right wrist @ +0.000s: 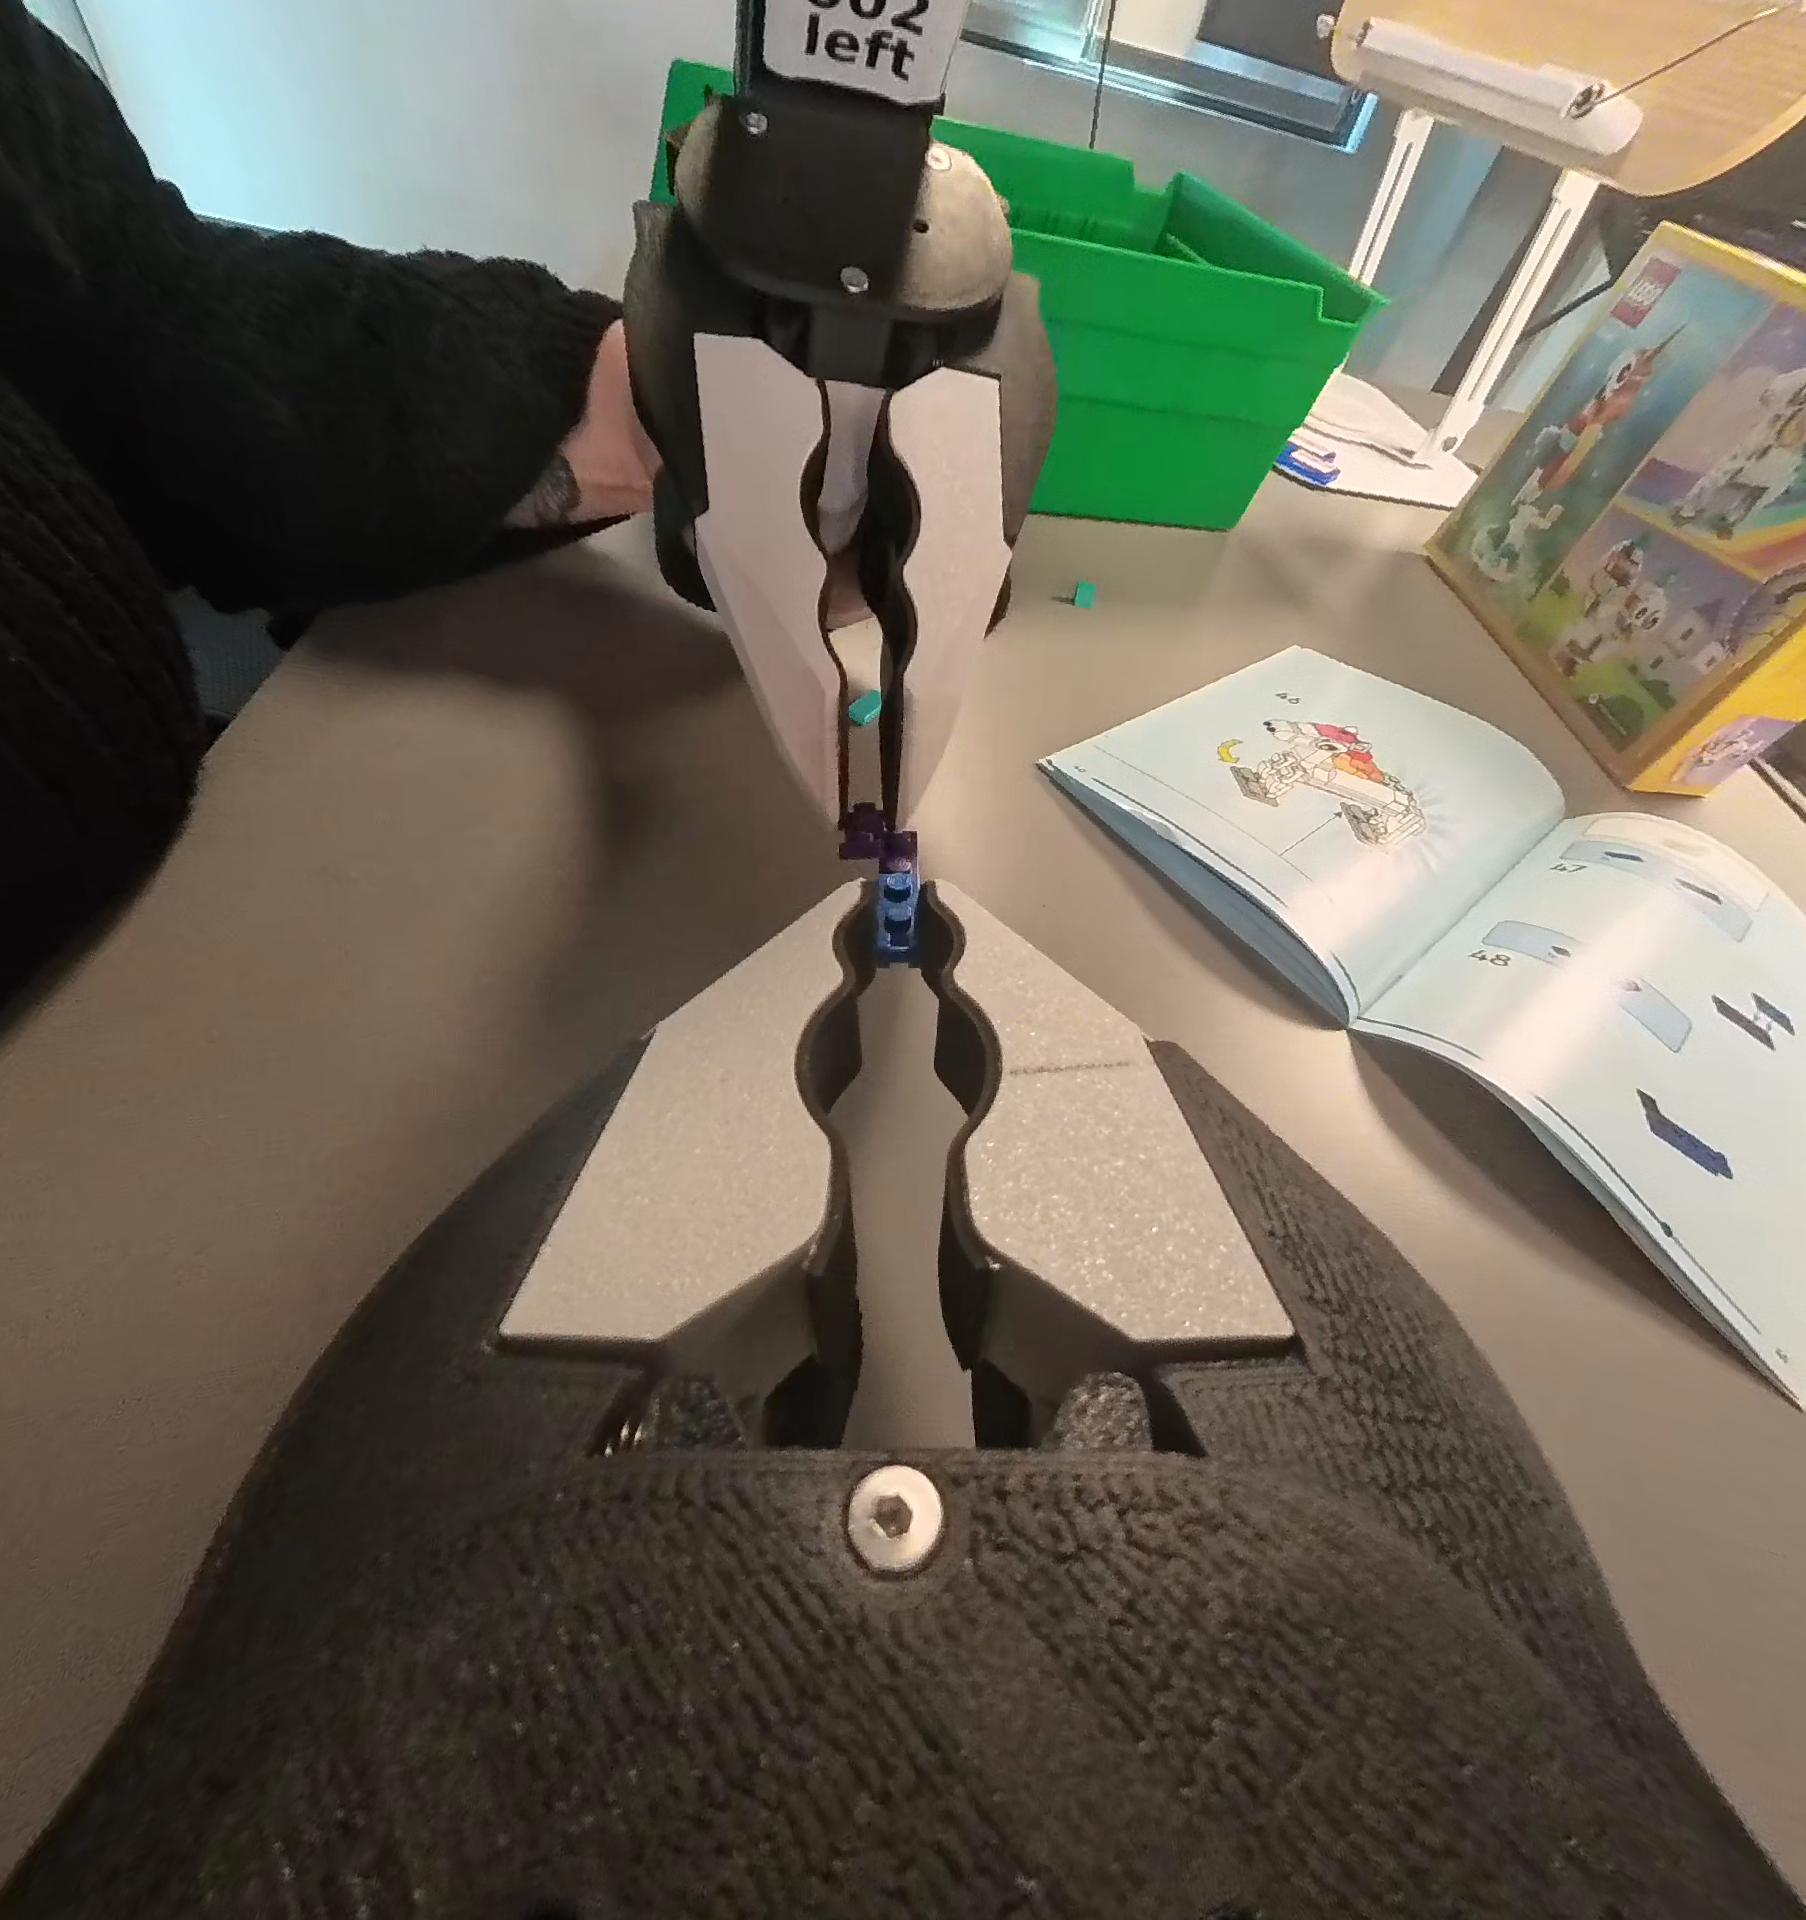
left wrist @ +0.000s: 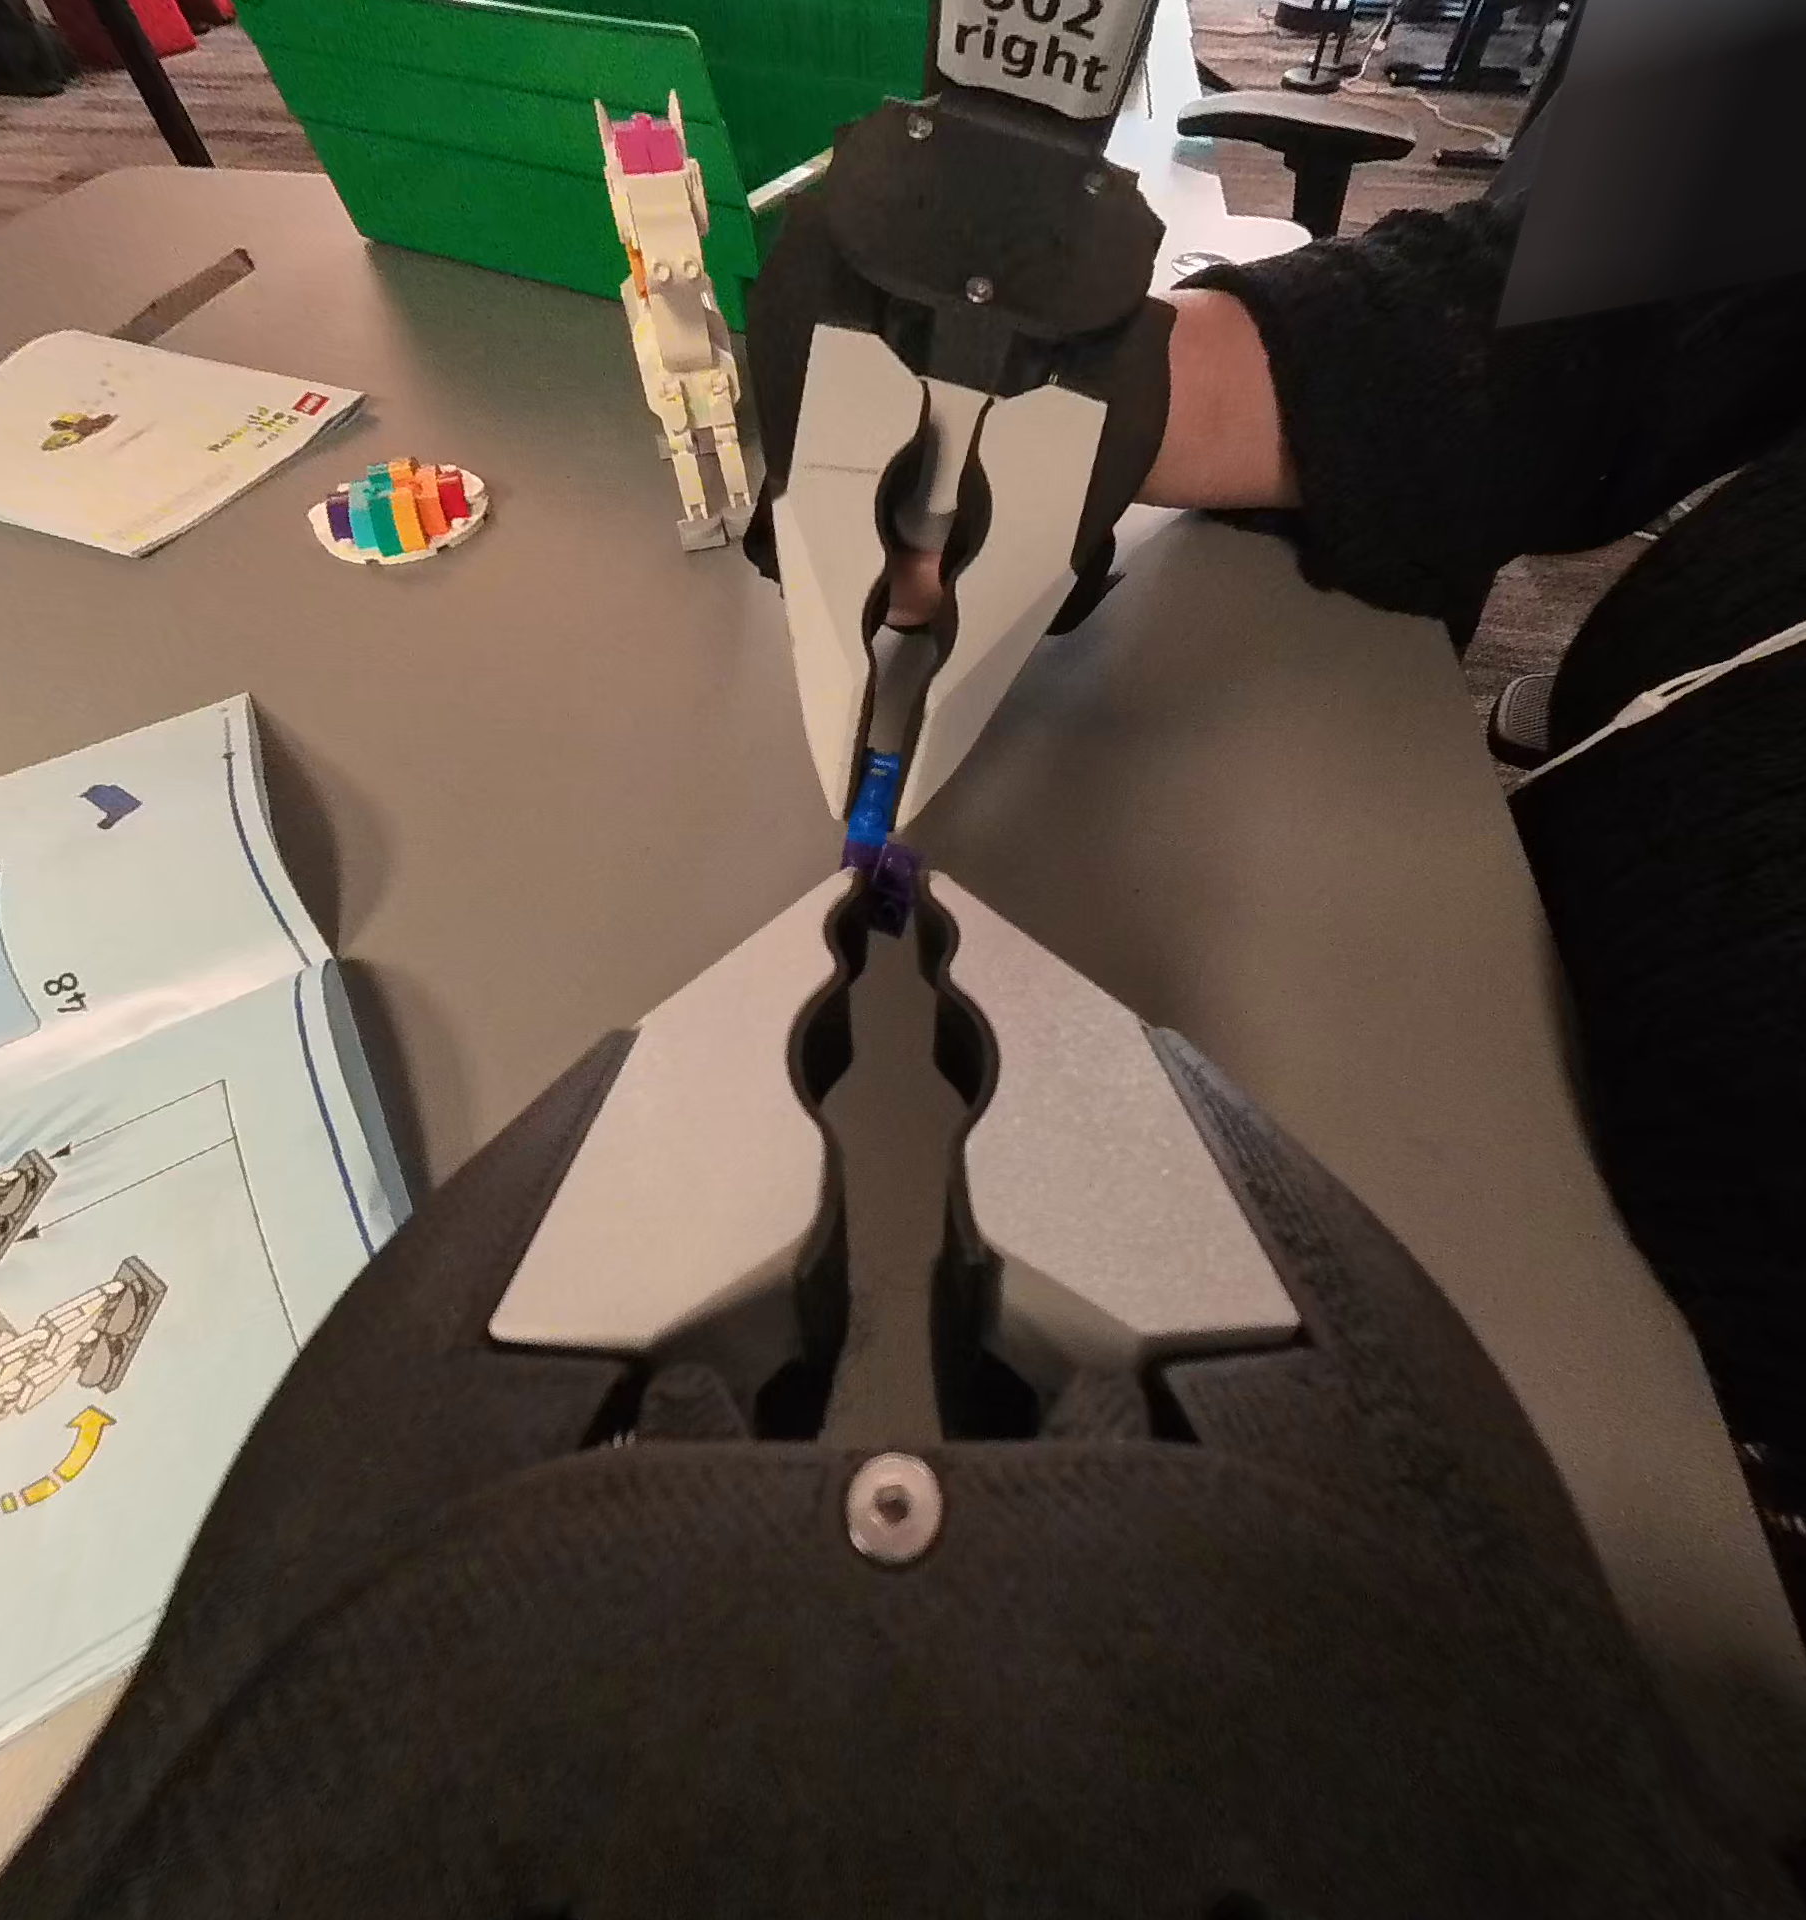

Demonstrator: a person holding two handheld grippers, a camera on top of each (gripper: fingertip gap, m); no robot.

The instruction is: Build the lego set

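Observation:
My left gripper (left wrist: 886, 883) is shut on a small purple brick (left wrist: 891, 883). My right gripper (right wrist: 897, 891) is shut on a small blue brick (right wrist: 897, 923). The two grippers face each other tip to tip above the grey table (left wrist: 566, 707). The blue brick (left wrist: 873, 805) touches the purple brick (right wrist: 876, 840) end to end. In the left wrist view the right gripper (left wrist: 873, 826) comes down from the top. In the right wrist view the left gripper (right wrist: 868, 821) does the same. A white unicorn model (left wrist: 686, 343) stands on the table behind.
A round white plate of rainbow bricks (left wrist: 398, 509) lies beside the unicorn. An open instruction booklet (right wrist: 1481, 935) lies right of my right gripper, the set's box (right wrist: 1688, 499) behind it. A green bin (right wrist: 1169, 353) stands at the back. Two teal pieces (right wrist: 864, 707) lie loose. A second booklet (left wrist: 140, 436) lies far left. Both grippers' tips are close together, under 4 cm apart. Left tips and right tips are each some 20 cm from the white unicorn model (left wrist: 686, 343).

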